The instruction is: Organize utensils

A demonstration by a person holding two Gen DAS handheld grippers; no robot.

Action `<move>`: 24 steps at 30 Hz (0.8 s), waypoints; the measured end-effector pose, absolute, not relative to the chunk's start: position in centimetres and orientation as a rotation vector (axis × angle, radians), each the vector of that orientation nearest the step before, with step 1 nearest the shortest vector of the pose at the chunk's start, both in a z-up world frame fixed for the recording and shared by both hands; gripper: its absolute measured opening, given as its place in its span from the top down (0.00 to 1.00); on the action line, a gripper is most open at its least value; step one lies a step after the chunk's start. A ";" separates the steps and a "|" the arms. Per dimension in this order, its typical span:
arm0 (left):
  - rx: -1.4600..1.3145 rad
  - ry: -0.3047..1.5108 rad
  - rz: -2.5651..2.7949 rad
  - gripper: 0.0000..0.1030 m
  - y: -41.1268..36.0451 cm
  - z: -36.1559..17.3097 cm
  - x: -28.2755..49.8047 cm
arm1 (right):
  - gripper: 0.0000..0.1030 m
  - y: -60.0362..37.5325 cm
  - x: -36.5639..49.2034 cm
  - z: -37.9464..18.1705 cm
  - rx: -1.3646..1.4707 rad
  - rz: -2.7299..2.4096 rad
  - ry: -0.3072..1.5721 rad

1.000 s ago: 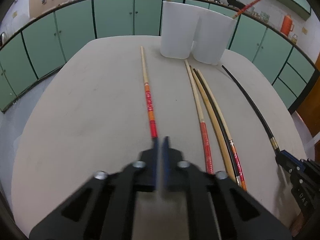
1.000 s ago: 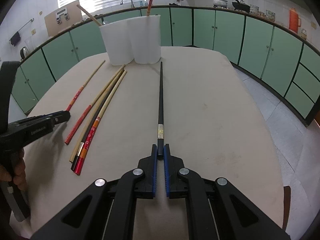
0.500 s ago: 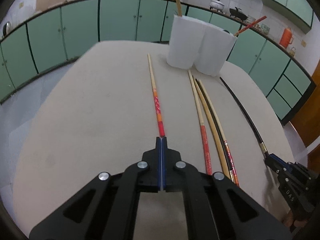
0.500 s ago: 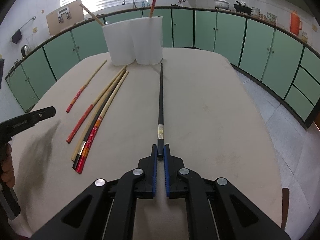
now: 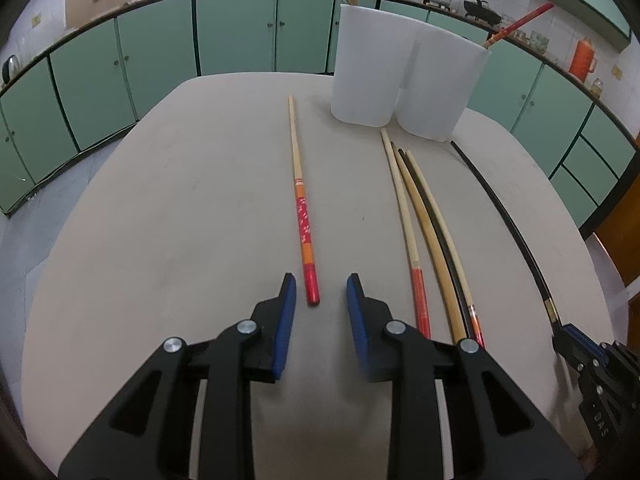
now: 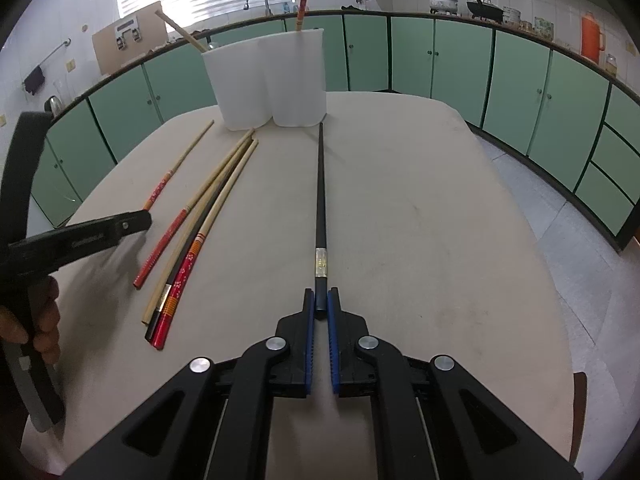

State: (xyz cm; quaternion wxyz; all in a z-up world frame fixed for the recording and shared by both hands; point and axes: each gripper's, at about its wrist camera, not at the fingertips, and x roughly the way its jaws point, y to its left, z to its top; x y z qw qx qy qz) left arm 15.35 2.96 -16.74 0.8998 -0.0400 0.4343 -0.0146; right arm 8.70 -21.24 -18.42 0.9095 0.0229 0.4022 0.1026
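Observation:
A pale chopstick with a red and orange end (image 5: pixel 303 216) lies alone on the beige table (image 5: pixel 180 220). Its red end sits between the fingers of my left gripper (image 5: pixel 320 284), whose jaws are opening; the pads do not touch it. My right gripper (image 6: pixel 320 294) is shut on the near end of a long black chopstick (image 6: pixel 320 200) that rests on the table. Several more chopsticks (image 5: pixel 428 220) lie bundled between the two. A white two-cup holder (image 5: pixel 400 80) stands at the far end with one wooden and one red chopstick upright in it.
Green cabinets (image 6: pixel 520 92) ring the room behind the table. The table's rounded edge drops to the tiled floor (image 6: pixel 560 220) on the right. A person's hand (image 6: pixel 44 320) grips the left tool's handle at the lower left of the right wrist view.
The left gripper went from shut to apart, and the red end of the lone chopstick now lies between its fingers. The right gripper and the black chopstick have not moved.

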 end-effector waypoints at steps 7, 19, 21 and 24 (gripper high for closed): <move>-0.100 0.892 -0.049 0.95 2.6 -16.7 14.4 | 0.94 -21.1 8.7 -18.3 0.040 0.209 0.829; -0.008 0.689 -0.039 0.95 3.6 -8.9 9.0 | 0.94 -21.5 7.5 -13.0 -0.015 0.186 0.663; -0.006 0.624 -0.046 0.95 3.8 -6.6 8.4 | 0.94 -21.8 7.5 -11.6 -0.017 0.188 0.633; -0.017 0.559 -0.060 0.95 3.8 -4.0 8.1 | 0.94 -22.2 7.8 -9.2 -0.008 0.197 0.591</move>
